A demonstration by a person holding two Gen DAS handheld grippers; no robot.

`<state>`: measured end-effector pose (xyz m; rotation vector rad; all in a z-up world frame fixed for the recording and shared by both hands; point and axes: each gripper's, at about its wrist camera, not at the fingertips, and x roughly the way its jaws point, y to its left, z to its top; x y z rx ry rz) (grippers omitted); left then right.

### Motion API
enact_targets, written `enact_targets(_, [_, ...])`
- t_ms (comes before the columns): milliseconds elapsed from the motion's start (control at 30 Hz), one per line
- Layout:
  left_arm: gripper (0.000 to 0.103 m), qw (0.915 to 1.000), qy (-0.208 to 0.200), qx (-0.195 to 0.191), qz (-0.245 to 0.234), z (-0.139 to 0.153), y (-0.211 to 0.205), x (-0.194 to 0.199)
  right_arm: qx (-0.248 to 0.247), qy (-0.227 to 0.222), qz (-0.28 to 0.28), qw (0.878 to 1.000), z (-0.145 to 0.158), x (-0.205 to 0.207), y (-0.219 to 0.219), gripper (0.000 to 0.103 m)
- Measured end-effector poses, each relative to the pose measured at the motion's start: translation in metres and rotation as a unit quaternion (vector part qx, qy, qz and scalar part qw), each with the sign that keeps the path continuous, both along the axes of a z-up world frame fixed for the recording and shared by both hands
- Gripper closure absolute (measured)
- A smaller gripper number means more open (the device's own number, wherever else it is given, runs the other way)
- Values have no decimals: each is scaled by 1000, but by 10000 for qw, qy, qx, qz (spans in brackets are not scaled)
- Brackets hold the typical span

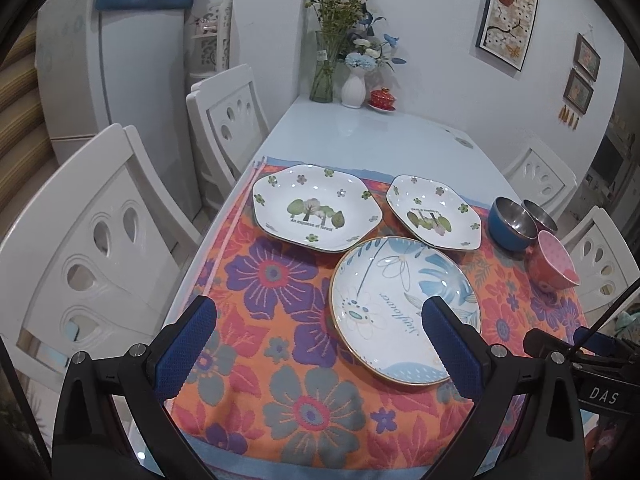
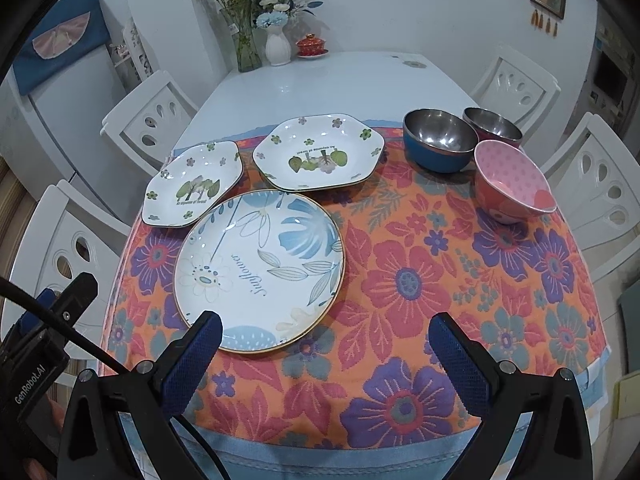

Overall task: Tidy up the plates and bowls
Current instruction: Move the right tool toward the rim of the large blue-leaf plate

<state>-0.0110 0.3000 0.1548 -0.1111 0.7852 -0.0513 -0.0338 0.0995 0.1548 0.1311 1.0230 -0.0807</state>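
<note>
A round blue-flowered plate (image 1: 404, 312) (image 2: 260, 272) lies on the floral cloth, nearest to me. Behind it sit two white hexagonal plates with tree prints, one on the left (image 1: 316, 208) (image 2: 194, 184) and one on the right (image 1: 434, 212) (image 2: 318, 154). At the right stand a blue steel bowl (image 1: 512, 224) (image 2: 438, 140), a dark red steel bowl (image 1: 540, 216) (image 2: 494, 126) and a pink dotted bowl (image 1: 554, 266) (image 2: 514, 182). My left gripper (image 1: 320, 332) hovers open above the cloth, its right finger over the round plate. My right gripper (image 2: 326, 344) is open and empty above the round plate's near right edge.
The floral cloth (image 2: 420, 280) covers the near half of a pale blue table (image 2: 320, 80). Vases of flowers (image 2: 276, 40) and a red lidded cup (image 2: 311, 46) stand at the far end. White chairs (image 1: 100, 248) (image 2: 600, 184) flank both sides.
</note>
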Motion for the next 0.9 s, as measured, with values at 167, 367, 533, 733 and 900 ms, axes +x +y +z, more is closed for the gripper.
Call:
enact_targets(167, [1,9999,-22,103,-74,-1,-6,3,15,78,3,10000,-3,6,-1,0])
enact_targets(367, [1,9999,3,87,-121,-2,-10,6,4,97,42,9999,-3,10,-2,0])
enact_targets(533, [1,9999,42,107,-106,-4,-11,7,90,195,61,9998,-8,13,-3,0])
enact_targets(733, [1,9999,55,107,-118,-4,-12,9,77,170,53,9998,-8,14,-6,0])
enact_targets(900, [1,9997,86,127,-180,-8,-17,14,69,220,24,9997,-12,18,-9,0])
